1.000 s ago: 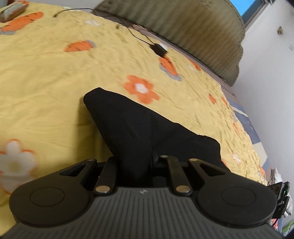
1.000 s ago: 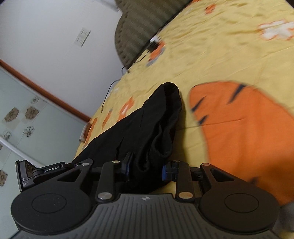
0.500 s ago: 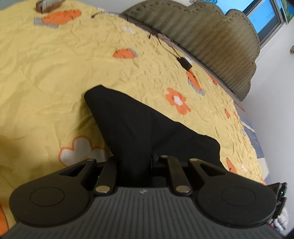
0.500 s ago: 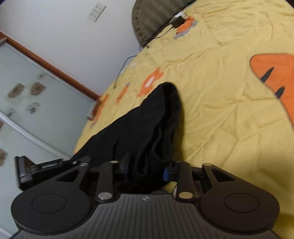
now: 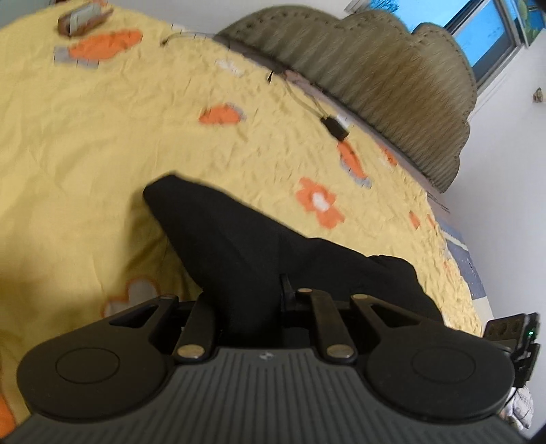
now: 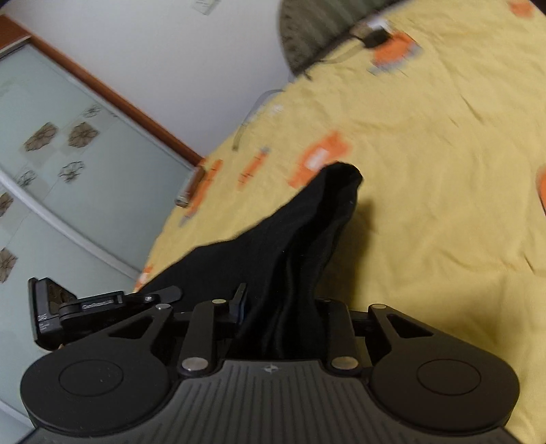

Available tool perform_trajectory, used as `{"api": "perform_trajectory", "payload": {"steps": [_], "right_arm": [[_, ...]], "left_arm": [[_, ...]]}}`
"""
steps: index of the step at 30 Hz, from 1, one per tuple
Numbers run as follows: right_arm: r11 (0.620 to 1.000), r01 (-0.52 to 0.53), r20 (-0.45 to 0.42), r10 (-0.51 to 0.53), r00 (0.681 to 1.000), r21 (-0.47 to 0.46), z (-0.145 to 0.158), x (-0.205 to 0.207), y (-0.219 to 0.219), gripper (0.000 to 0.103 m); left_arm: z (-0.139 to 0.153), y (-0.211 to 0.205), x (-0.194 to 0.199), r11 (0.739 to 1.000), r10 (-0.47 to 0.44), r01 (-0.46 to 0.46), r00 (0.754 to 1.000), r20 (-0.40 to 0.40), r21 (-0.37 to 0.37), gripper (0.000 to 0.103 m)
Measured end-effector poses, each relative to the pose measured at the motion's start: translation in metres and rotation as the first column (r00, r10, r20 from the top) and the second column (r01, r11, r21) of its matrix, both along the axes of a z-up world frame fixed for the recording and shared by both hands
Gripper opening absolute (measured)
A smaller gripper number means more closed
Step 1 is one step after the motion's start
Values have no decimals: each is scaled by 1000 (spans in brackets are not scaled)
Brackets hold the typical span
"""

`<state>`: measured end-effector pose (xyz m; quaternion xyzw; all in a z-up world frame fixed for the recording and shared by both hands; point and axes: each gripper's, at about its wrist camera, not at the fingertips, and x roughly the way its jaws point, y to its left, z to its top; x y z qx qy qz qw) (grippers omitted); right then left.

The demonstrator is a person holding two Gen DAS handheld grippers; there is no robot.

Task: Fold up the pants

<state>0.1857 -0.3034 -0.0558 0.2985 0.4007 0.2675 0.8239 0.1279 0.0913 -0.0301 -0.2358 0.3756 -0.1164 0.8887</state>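
Observation:
The black pants (image 5: pixel 239 246) hang between my two grippers above the yellow flowered bedspread (image 5: pixel 102 153). My left gripper (image 5: pixel 252 300) is shut on one bunched edge of the pants; the cloth hides its fingertips. My right gripper (image 6: pixel 276 304) is shut on another edge of the pants (image 6: pixel 307 239), whose far end droops to a point over the bed. The other gripper shows at the edge of each view, low right in the left wrist view (image 5: pixel 512 334) and low left in the right wrist view (image 6: pixel 85 307).
A grey-green padded headboard (image 5: pixel 375 75) runs along the far side of the bed. A black charger with its cable (image 5: pixel 334 128) lies near it. A small brown object (image 5: pixel 82 20) rests at the far left. A glass sliding door (image 6: pixel 51 170) stands left of the bed.
Both grippers have lifted and tilted while keeping hold of the pants; more of the bed, headboard and door has come into view. The pants hang in much the same shape.

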Motion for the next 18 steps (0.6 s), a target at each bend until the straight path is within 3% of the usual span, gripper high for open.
{"api": "perform_trajectory", "payload": {"steps": [7, 11, 14, 18], "right_arm": [[996, -73, 154, 79, 985, -45, 74, 29, 39, 25], [994, -107, 194, 110, 975, -26, 97, 63, 71, 25], [993, -116, 164, 117, 979, -13, 88, 92, 96, 25], [991, -132, 64, 134, 989, -33, 46, 107, 119, 25]], "left_arm": [[68, 35, 0, 999, 23, -30, 988, 152, 40, 13], [92, 62, 8, 995, 68, -82, 979, 193, 64, 13], [87, 87, 23, 993, 100, -106, 988, 116, 49, 14], [38, 105, 41, 990, 130, -127, 990, -52, 69, 14]]}}
